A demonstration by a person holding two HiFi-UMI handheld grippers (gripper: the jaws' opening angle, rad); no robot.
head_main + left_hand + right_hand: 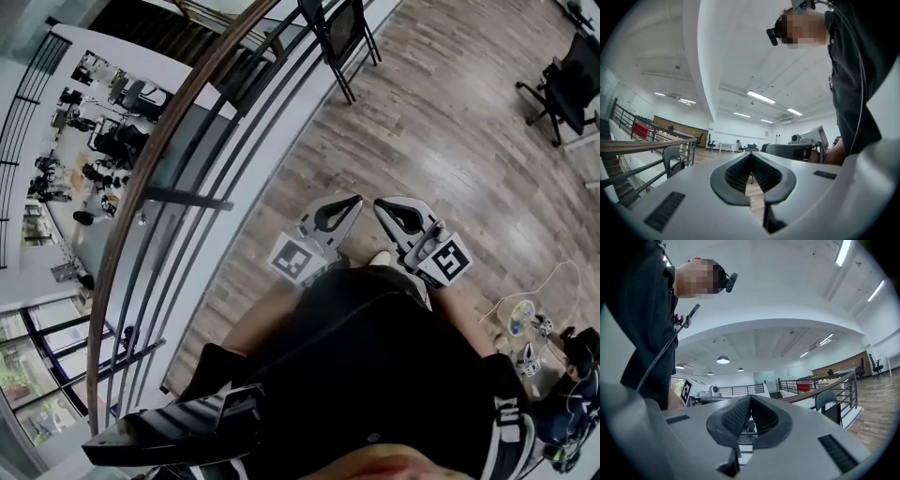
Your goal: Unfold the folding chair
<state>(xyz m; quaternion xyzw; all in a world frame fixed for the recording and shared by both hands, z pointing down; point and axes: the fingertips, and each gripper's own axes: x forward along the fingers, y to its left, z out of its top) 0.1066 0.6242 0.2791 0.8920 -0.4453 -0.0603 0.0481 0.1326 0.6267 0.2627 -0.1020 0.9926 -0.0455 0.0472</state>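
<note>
Well beyond the closed left gripper and closed right gripper stands the folding chair.

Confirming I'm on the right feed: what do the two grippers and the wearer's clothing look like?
Left gripper and right gripper match: pale grey wedge bodies, black ribbed pads ringing a teardrop gap, a black-and-white marker cube each. The person wears a black top.
</note>
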